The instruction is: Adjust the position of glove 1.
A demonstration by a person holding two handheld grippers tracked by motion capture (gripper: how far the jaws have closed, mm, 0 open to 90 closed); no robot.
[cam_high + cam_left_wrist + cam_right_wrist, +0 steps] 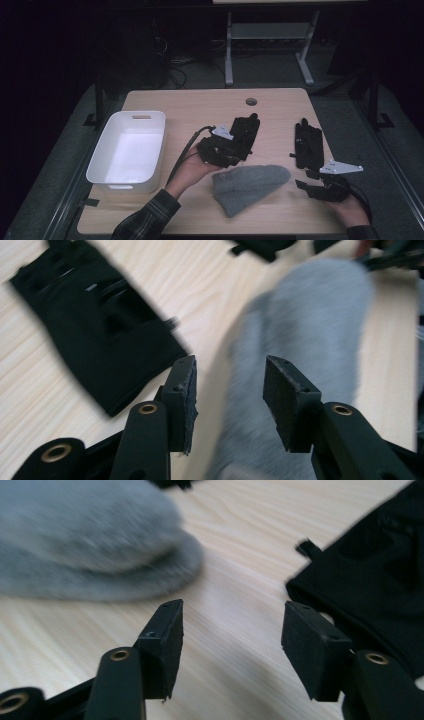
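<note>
Left tongs (225,165): held over the desk (200,105) just left of the grey beanie; jaws apart, nothing clamped; left gripper view is blurred, jaw pads (182,390) hang above the beanie's edge with bare gap between them.
Right tongs (302,184): low at the desk's right front, tips aimed toward the beanie's rounded end; jaws apart, nothing between them, wood grain seen through the gap in the right gripper view.
Grey beanie (250,186): lies flat on the desk near the front edge, between the two tongs; cuff end toward the person, crown toward the right tongs; not gripped.
Black glove, right (307,145): flat on the desk beyond the right tongs, close to the right edge.
Black glove, middle (246,131): on the desk just behind the left tongs, partly hidden by them.
White bin (102,160): stands at the desk's left side, well apart from the beanie.
Sleeve (150,217): plaid, left forearm enters from the bottom.
</note>
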